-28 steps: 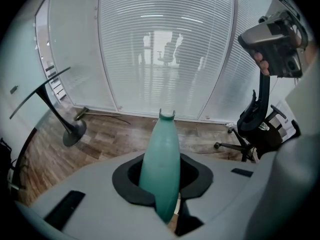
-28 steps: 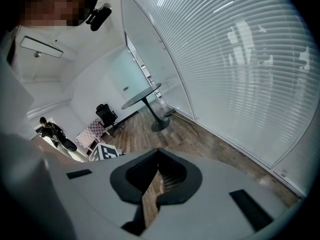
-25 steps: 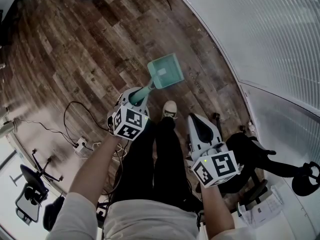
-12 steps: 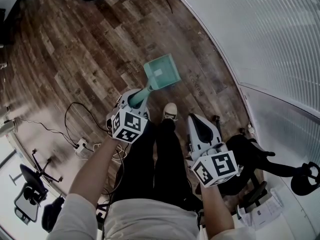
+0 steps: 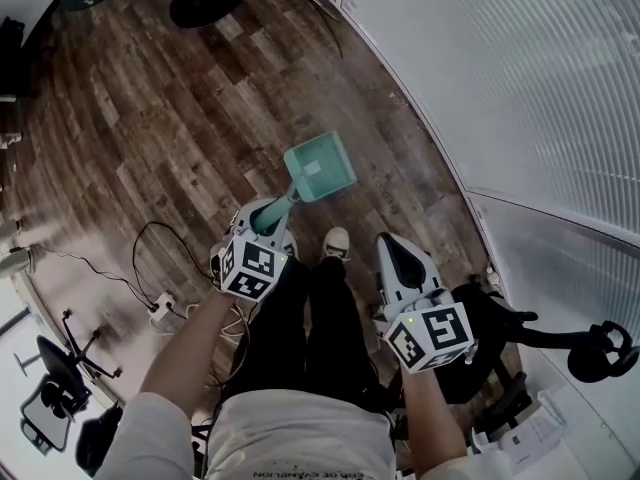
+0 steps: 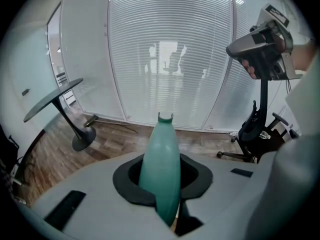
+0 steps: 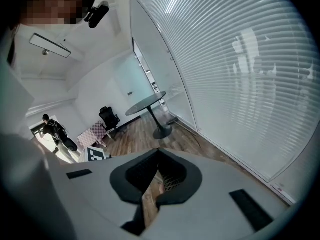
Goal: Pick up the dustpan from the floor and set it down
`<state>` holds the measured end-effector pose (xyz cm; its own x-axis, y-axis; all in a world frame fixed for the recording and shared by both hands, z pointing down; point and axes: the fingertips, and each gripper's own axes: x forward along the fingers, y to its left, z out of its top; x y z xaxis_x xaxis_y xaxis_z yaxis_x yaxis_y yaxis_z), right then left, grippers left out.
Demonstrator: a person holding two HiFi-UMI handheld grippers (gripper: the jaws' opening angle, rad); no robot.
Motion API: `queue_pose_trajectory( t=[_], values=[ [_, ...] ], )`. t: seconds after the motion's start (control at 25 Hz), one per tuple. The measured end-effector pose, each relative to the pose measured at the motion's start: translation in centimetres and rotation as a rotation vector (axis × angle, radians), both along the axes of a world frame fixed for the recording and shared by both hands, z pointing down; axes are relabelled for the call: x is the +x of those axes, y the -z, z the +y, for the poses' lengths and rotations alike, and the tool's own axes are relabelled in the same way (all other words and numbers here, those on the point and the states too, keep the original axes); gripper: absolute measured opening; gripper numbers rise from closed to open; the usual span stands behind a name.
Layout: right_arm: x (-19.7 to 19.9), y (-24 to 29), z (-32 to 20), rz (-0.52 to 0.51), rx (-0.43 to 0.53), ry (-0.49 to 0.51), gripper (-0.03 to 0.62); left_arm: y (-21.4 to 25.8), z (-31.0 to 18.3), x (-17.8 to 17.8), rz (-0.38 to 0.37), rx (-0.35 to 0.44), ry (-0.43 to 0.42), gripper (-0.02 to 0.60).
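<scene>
The teal dustpan (image 5: 320, 166) hangs above the wooden floor, its pan pointing away from me. Its tapered teal handle (image 6: 161, 169) runs back between the jaws of my left gripper (image 5: 266, 215), which is shut on it. The handle's notched tip sticks out past the jaws in the left gripper view. My right gripper (image 5: 392, 250) is held to the right of the person's legs, apart from the dustpan. Its jaws stand together with nothing between them; only a thin slit of floor shows in the right gripper view (image 7: 159, 153).
A glass wall with blinds (image 5: 520, 98) runs along the right. A black pedestal table (image 6: 52, 96) stands at the far left, an office chair (image 5: 500, 318) at the right. Cables and a power strip (image 5: 160, 290) lie on the floor at the left. The person's shoe (image 5: 338, 241) is below the dustpan.
Both grippers have come up, and the dustpan has risen with the left one. More of the floor and the table base shows at the top of the head view.
</scene>
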<state>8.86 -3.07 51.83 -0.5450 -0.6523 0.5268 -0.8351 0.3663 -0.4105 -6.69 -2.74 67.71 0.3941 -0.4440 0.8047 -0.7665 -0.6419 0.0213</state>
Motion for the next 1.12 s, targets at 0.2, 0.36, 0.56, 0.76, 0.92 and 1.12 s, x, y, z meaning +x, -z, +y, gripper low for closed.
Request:
queue_pose_trajectory(
  t=[0.2,0.36,0.56,0.76,0.92,1.12],
  values=[
    [0.8,3.1,-0.1,0.020,0.031,-0.002,0.023,3.9,0.8,0.0,-0.002,0.009,0.002,0.075],
    [0.9,5.5,0.4,0.031,0.059,0.012,0.023,7.7,1.7,-0.5,-0.002,0.005,-0.002,0.075],
    [1.5,8.9,0.0,0.047,0.107,0.025,0.023,12.3,2.6,-1.1,0.005,0.010,-0.005,0.075],
    [2.7,12.0,0.3,0.051,0.136,0.043,0.023,16.7,3.9,-0.9,0.012,0.000,0.000,0.075],
    [3.0,13.7,0.8,0.053,0.158,0.049,0.023,19.9,4.7,-0.6,0.018,0.003,-0.029,0.075],
    [2.8,15.1,1.6,0.049,0.167,0.043,0.023,23.8,5.7,-0.7,0.035,-0.002,-0.047,0.075]
  ],
)
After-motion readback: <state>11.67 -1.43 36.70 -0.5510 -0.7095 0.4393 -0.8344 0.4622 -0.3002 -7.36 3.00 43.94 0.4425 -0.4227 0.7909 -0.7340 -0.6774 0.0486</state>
